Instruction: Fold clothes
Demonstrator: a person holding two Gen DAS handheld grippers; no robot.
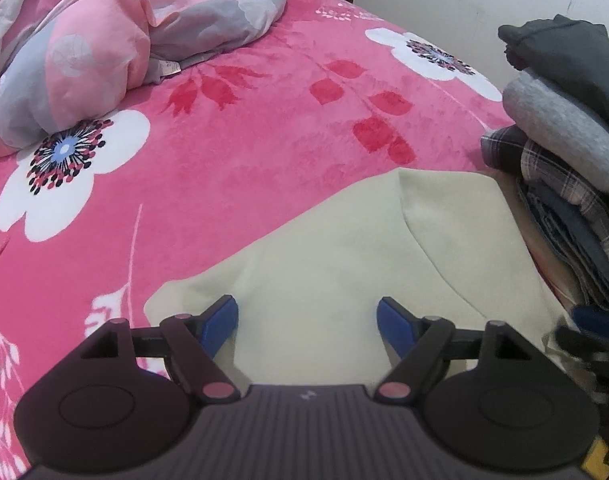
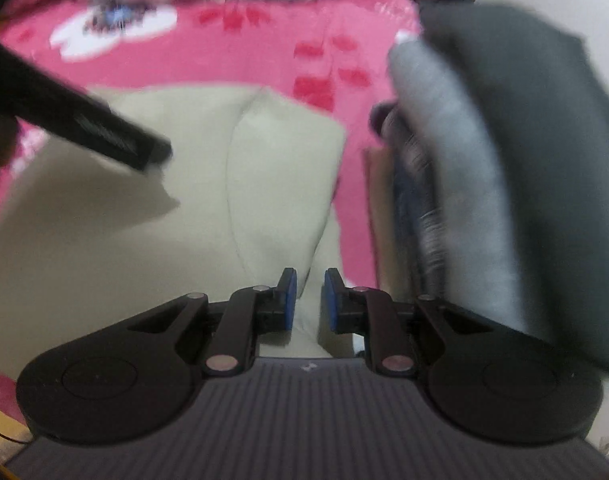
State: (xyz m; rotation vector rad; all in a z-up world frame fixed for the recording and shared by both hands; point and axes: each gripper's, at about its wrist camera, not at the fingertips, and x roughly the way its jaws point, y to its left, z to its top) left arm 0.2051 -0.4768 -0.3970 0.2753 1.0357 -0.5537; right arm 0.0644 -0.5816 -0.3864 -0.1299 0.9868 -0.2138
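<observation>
**Cream garment flat on the bed, both grippers over its near edge**

A rumpled pink-and-grey duvet [image 1: 116, 40] is bunched at the far left corner of the bed. The pink floral blanket [image 1: 232, 152] covers the rest of the bed's surface.

The left hand-held gripper [image 1: 307, 326] hangs over the near part of the cream garment [image 1: 344, 248], its blue-padded fingers [image 1: 222, 326] spread wide apart and released, with nothing between them. The garment lies flat on the blanket toward the bed's near right area, directly ahead of and beneath this gripper, a curved seam running across its right half.

The right wrist view is motion-blurred. There the right hand-held gripper [image 2: 307, 300] sits over the cream garment [image 2: 264, 184] at its near edge, beside the stack. Its fingers stand close together with a narrow gap; cream cloth shows in that gap, but whether they pinch it cannot be told.

Along the bed's right edge, just beside the garment, stands a stack of folded clothes [image 1: 564, 152]: dark grey on top, light grey beneath, then plaid and denim layers.
</observation>
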